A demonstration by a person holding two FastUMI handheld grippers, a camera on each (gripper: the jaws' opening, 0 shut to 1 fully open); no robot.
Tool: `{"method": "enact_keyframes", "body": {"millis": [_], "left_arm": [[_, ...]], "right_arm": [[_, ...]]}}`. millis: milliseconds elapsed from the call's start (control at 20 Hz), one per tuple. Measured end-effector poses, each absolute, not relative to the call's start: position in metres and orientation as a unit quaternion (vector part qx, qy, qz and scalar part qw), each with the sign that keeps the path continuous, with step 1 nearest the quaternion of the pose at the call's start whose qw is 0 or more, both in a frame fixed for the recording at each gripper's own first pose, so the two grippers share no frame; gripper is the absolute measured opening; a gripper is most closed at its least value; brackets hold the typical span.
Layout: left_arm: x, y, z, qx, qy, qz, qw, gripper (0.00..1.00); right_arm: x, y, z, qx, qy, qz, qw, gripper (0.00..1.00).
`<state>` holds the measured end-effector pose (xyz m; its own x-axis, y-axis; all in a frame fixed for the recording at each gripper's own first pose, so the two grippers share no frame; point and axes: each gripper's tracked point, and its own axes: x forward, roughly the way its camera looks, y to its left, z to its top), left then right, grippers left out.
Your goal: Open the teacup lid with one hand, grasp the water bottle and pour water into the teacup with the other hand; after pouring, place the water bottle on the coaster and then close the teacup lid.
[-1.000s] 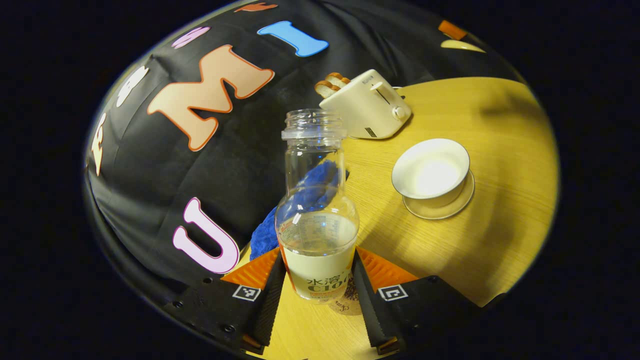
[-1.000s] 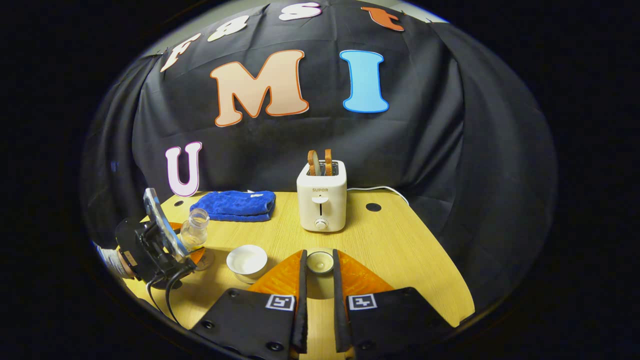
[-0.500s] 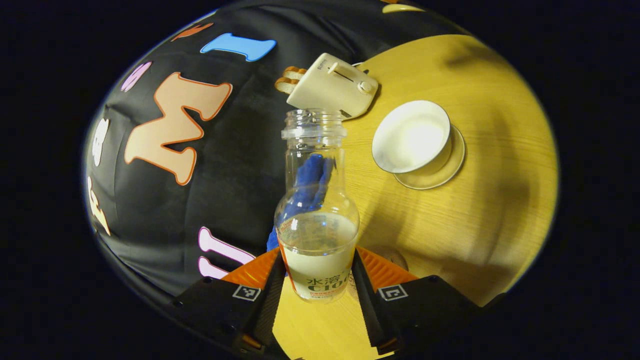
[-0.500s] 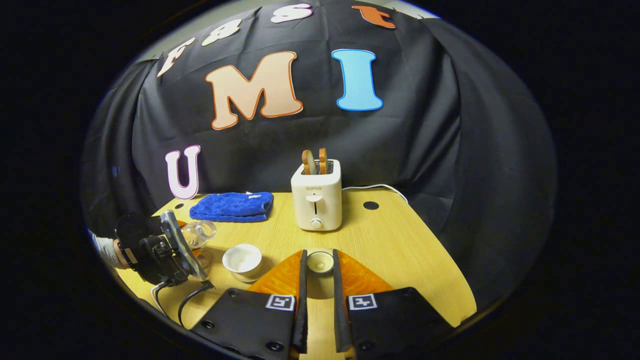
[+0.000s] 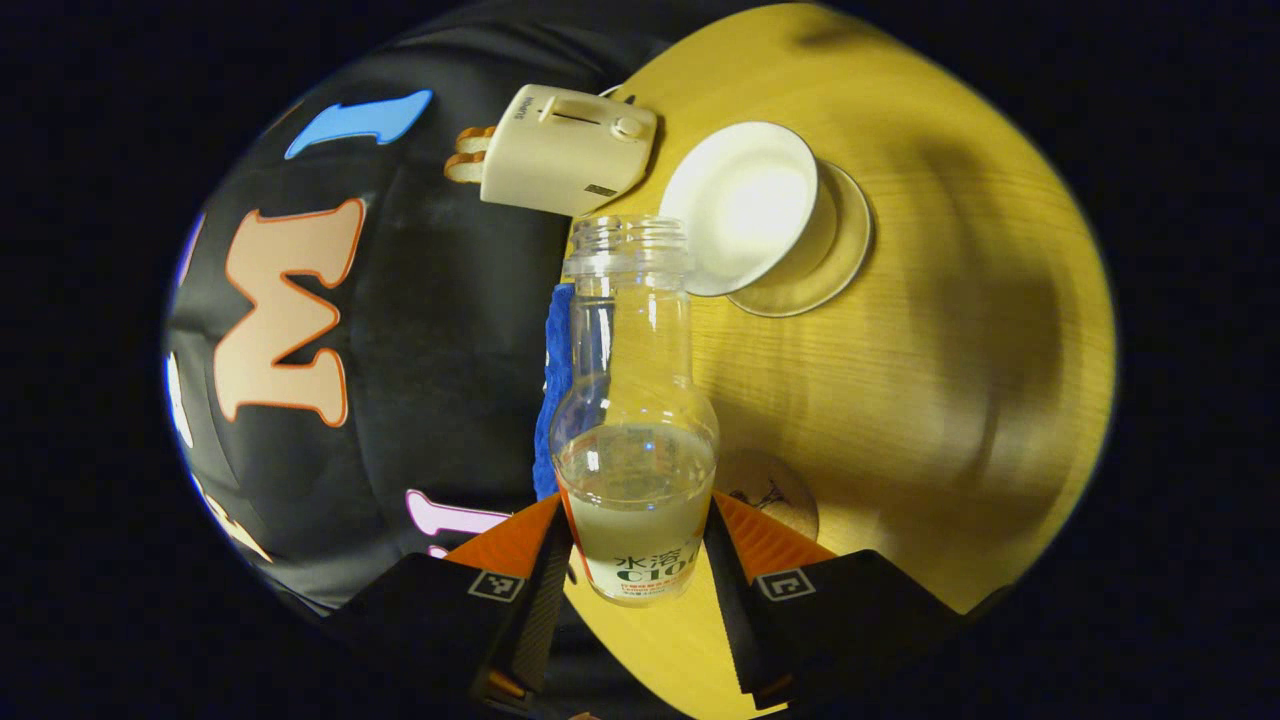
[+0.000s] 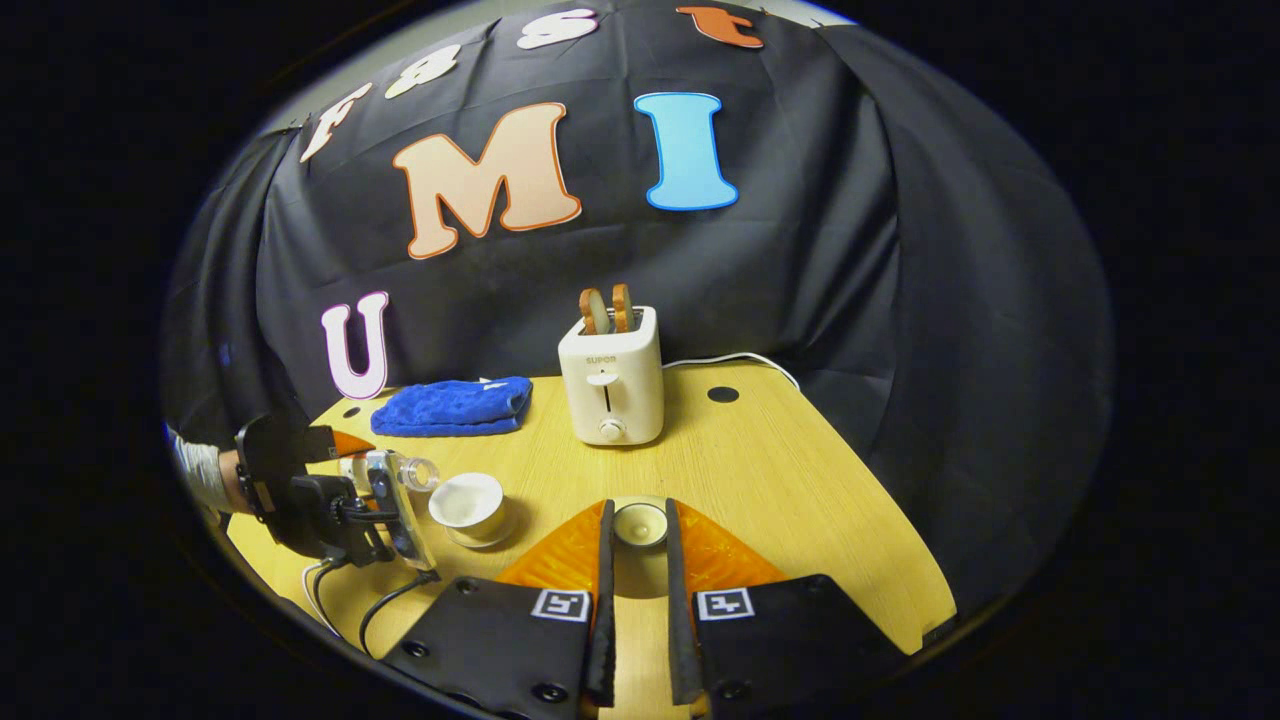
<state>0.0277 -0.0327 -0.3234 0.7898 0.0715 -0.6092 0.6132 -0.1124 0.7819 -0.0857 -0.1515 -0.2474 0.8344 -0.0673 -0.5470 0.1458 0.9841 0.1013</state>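
Both grippers clamped: left (image 5: 635,560) on half-full water bottle (image 5: 632,420), right (image 6: 636,545) on teacup lid (image 6: 639,523).

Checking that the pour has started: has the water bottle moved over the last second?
Yes. In the right gripper view the water bottle has tipped from upright to nearly level, its mouth swinging toward the teacup, held by the left gripper.

Toaster (image 6: 611,375) holding toast (image 6: 604,310), blue towel (image 6: 452,407) beside, wooden table (image 6: 800,500).

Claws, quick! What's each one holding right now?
Left claw: closed on the water bottle, tipped toward the teacup.
Right claw: closed on the teacup lid.
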Motion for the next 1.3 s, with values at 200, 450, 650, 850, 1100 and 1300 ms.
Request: {"method": "enact_keyframes", "body": {"millis": [200, 450, 650, 850, 1100, 1300], "left_arm": [[0.029, -0.036, -0.317, 0.739, 0.236, -0.223, 0.590, 0.69], [0.034, -0.030, -0.312, 0.772, 0.249, -0.220, 0.542, 0.69], [0.035, -0.027, -0.306, 0.795, 0.255, -0.217, 0.506, 0.69], [0.037, -0.028, -0.298, 0.815, 0.271, -0.214, 0.466, 0.68], [0.040, -0.032, -0.292, 0.841, 0.264, -0.211, 0.424, 0.69], [0.043, -0.033, -0.284, 0.862, 0.265, -0.205, 0.380, 0.69]], "right_arm": [[-0.092, -0.156, -0.251, 0.080, 0.283, -0.060, 0.954, 0.22], [-0.095, -0.161, -0.249, 0.087, 0.277, -0.061, 0.955, 0.22], [-0.098, -0.164, -0.251, 0.091, 0.276, -0.063, 0.955, 0.25], [-0.101, -0.165, -0.255, 0.097, 0.277, -0.064, 0.954, 0.25], [-0.103, -0.167, -0.257, 0.103, 0.276, -0.065, 0.954, 0.25], [-0.104, -0.170, -0.261, 0.111, 0.277, -0.068, 0.952, 0.22]]}}
